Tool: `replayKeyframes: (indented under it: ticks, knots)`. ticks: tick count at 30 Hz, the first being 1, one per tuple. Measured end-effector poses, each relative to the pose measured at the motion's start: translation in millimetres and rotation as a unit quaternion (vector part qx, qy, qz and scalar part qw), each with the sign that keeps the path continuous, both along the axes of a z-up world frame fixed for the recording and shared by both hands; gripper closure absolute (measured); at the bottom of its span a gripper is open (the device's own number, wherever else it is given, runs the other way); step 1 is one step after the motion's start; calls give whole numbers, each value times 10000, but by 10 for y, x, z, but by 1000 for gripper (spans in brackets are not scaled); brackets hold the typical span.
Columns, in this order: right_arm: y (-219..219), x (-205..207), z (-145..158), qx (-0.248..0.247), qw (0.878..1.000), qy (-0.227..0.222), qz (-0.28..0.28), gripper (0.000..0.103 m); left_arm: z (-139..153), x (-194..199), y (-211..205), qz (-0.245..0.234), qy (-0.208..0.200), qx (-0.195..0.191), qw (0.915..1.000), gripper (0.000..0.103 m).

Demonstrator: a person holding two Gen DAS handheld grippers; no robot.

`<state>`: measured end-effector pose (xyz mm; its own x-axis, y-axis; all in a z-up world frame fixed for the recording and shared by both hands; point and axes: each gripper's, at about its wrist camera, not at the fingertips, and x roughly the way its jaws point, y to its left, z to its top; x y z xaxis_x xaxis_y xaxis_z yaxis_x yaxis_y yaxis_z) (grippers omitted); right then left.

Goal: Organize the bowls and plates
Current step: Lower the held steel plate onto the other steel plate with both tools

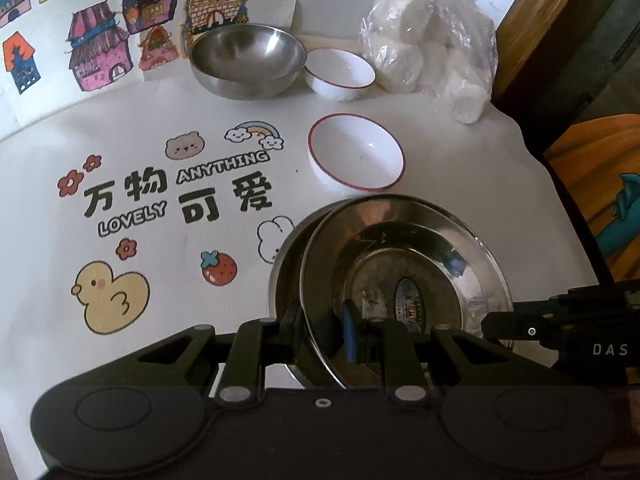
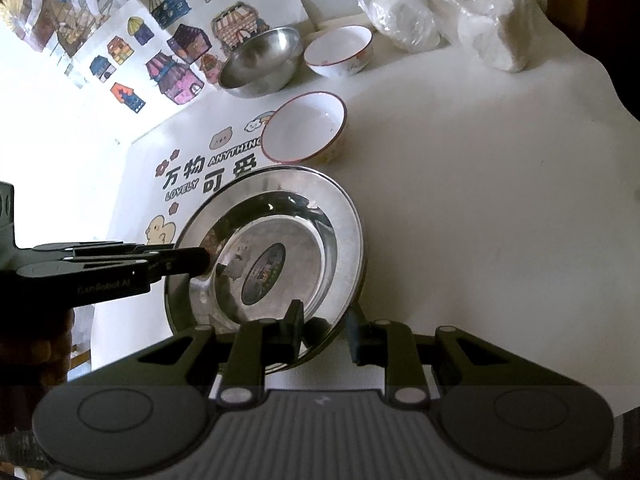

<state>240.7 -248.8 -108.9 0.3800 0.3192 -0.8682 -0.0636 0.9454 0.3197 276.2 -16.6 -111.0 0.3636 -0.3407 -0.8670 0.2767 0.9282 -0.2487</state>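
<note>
White, sticker-covered surface point(image 1: 460, 152) carries everything. At 11 o'clock sits a steel bowl point(image 1: 247, 60), a red-rimmed bowl point(image 1: 340, 73) just beside it, another white bowl point(image 1: 356, 158) nearer. At 6 o'clock the left hand-held gripper point(image 1: 322, 330) pinches the near rim of a tilted steel plate point(image 1: 404, 276) over a second plate point(image 1: 288, 256). The right hand-held gripper point(image 2: 322, 330) straddles that plate's rim, jaws apart. A bag point(image 1: 432, 44) lies at 1 o'clock.

White table point(image 1: 460, 152) with cartoon print; coloured house drawings point(image 1: 100, 40) on the wall behind; wooden furniture point(image 1: 536, 12) right; bright daylight left.
</note>
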Motion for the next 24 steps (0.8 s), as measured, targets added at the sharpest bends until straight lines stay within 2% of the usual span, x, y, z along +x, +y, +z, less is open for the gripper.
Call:
replayKeyframes:
  ticks: [11, 24]
  knots:
    - [66, 48, -34, -44, 9997, 109, 212, 77, -21, -34, 31, 172, 42, 121, 9998, 81]
    - [100, 90, -60, -73, 9998, 116, 109, 77, -75, 32, 44, 167, 95, 179, 9997, 80]
